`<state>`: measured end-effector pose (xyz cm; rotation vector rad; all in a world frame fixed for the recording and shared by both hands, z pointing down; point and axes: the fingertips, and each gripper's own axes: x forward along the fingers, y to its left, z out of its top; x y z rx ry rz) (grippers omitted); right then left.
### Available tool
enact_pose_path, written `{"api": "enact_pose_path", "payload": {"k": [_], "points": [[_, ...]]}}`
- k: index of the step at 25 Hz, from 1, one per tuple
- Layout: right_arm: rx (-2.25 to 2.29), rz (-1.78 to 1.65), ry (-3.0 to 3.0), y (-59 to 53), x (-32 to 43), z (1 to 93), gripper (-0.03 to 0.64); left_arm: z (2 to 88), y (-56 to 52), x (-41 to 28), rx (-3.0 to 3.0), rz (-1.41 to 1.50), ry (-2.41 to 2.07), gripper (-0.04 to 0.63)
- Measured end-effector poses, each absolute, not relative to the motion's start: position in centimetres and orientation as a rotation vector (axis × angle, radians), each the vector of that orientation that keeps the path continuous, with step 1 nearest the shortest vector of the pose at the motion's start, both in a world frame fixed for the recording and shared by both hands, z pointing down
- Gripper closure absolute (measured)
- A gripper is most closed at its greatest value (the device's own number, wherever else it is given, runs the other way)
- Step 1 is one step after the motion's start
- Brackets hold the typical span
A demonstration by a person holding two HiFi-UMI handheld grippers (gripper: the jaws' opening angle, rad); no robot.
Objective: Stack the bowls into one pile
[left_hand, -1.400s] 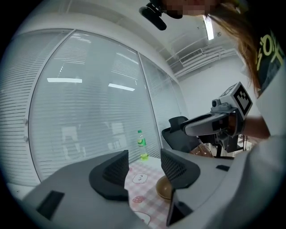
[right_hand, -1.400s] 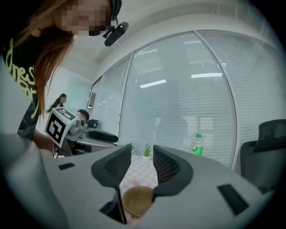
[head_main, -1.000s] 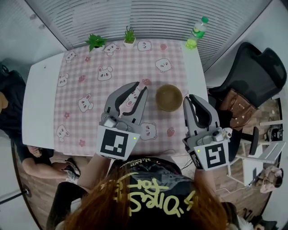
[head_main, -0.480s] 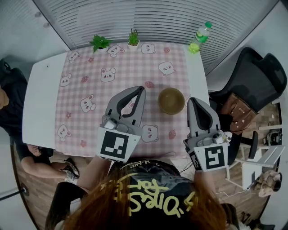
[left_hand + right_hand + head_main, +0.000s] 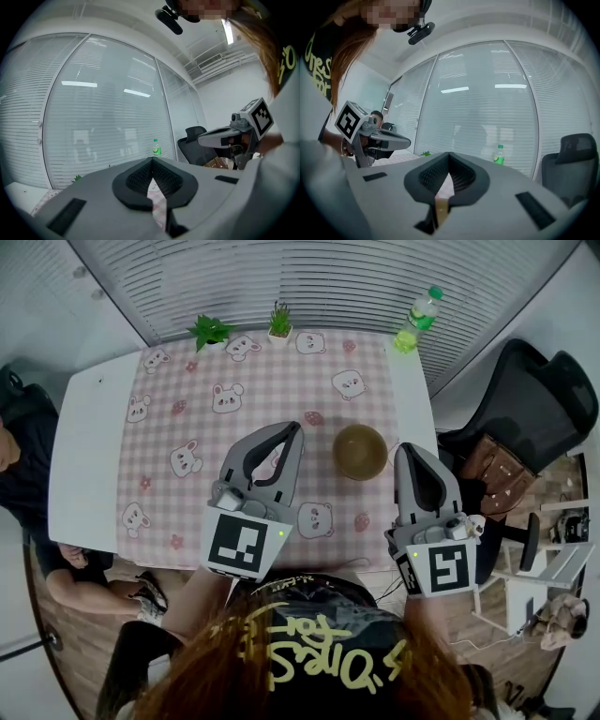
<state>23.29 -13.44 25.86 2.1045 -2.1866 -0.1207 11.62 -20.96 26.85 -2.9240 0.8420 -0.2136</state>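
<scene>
One brown bowl (image 5: 360, 451) sits on the pink checked cloth (image 5: 187, 427), right of the table's middle; whether others are nested in it I cannot tell. My left gripper (image 5: 292, 428) hovers just left of the bowl, its jaws shut with nothing between them. My right gripper (image 5: 410, 449) is just right of the bowl near the cloth's edge, also shut and empty. In the left gripper view the left gripper (image 5: 151, 161) has its pads meeting, and the right gripper (image 5: 225, 138) shows at the right. In the right gripper view the right gripper (image 5: 449, 155) is shut too.
Two small potted plants (image 5: 208, 331) (image 5: 279, 320) and a green bottle (image 5: 419, 310) stand along the far edge of the white table (image 5: 80, 456). A black office chair (image 5: 534, 399) and a brown bag (image 5: 492, 470) are at the right. A person (image 5: 19, 456) sits at the left.
The left gripper's jaws, slightly apart a second ago, have closed. Both hands have stayed near the bowl.
</scene>
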Motion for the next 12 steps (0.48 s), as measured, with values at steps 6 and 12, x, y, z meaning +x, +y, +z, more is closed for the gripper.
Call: {"api": "enact_pose_path", "payload": {"k": [6, 12], "points": [[2.146, -0.116, -2.168, -13.39, 23.73, 25.74, 0.615, 26.66, -21.16, 11.59, -2.930, -0.196, 0.844, 0.601], [2.151, -0.134, -2.149, -13.34, 23.95, 25.74, 0.615, 26.68, -21.21, 11.71, -2.939, -0.190, 0.854, 0.601]]}}
